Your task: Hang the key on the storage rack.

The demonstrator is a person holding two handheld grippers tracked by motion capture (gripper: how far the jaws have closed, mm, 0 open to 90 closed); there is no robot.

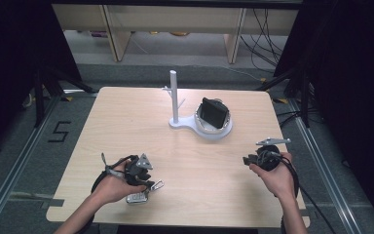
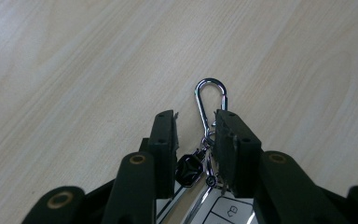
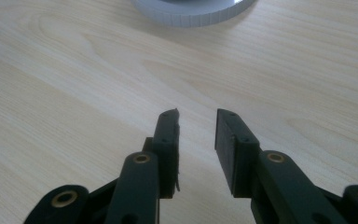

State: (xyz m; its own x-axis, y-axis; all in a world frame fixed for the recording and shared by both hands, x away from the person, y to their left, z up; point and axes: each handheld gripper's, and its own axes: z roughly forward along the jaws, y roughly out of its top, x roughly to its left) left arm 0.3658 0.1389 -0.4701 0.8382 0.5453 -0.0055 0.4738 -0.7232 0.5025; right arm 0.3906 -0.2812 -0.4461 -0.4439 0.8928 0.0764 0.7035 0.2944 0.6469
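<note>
The key fob (image 1: pixel 137 197) is seen lying near the front edge of the table (image 1: pixel 126 122), towards its left corner, and the left gripper (image 2: pixel 195 122) is set right over it. In the left gripper view the carabiner (image 2: pixel 209 100) is shown running straight out between the jaws, its long axis in line with them, the rounded end pointing beyond the tips. The clip sits closer to the right-hand pad (image 2: pixel 224 140); a gap is left on the other side, so the jaws are judged parted around it, not yet pinching. A square closing along that axis is what the pick-up is judged to depend on. The right gripper (image 3: pixel 196 122) is held well apart by the right edge, jaws parted and empty, aimed towards the white stand (image 1: pixel 200 127) at the back.
</note>
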